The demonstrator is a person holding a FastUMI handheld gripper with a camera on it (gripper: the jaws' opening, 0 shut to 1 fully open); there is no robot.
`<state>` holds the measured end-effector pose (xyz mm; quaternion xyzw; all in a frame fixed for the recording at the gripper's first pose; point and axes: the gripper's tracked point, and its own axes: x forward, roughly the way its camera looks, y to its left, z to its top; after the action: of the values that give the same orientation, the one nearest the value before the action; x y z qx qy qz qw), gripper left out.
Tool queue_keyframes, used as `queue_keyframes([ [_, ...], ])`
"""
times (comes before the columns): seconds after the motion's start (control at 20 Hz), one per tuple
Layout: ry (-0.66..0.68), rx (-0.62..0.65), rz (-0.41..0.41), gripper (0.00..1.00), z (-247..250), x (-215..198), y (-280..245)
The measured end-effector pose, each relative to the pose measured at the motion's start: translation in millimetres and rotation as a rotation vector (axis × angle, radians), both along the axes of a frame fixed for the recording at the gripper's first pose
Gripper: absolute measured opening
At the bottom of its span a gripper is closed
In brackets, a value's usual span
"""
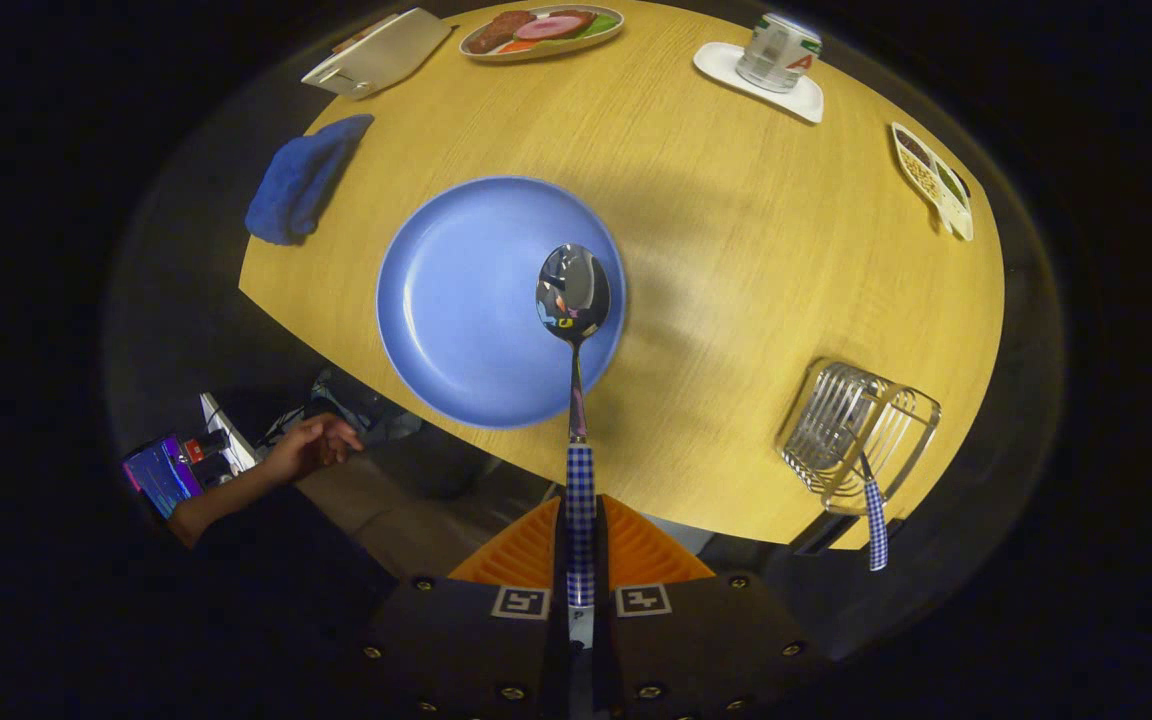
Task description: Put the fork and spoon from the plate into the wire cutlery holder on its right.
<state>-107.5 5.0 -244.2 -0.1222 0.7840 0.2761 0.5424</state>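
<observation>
1. A spoon (573, 300) is clamped by its checked handle between the closed fingers (580, 600), its bowl raised over the blue plate (456, 300).
2. The wire cutlery holder (856, 435) sits at four o'clock on the desk (736, 250), one checked handle already inside.
3. Risk: the thin handle may pivot, so the spoon could catch on the wires.

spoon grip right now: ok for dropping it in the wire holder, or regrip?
Keep it. The gripper is shut on the spoon at the checked handle end, bowl pointing ahead over the blue plate. The long, thin handle is the natural hold; likely tip it bowl-down into the wire holder, beside the piece already in there.
</observation>
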Motion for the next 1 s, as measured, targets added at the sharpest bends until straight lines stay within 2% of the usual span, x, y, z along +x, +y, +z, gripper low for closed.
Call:
queue_keyframes([
  [0.5,-0.029,-0.072,-0.177,0.1,55,14,-110],
  [0.7,-0.016,-0.138,-0.193,0.1,63,17,-146],
  [1.0,0.034,-0.158,-0.205,0.1,50,18,-152],
])
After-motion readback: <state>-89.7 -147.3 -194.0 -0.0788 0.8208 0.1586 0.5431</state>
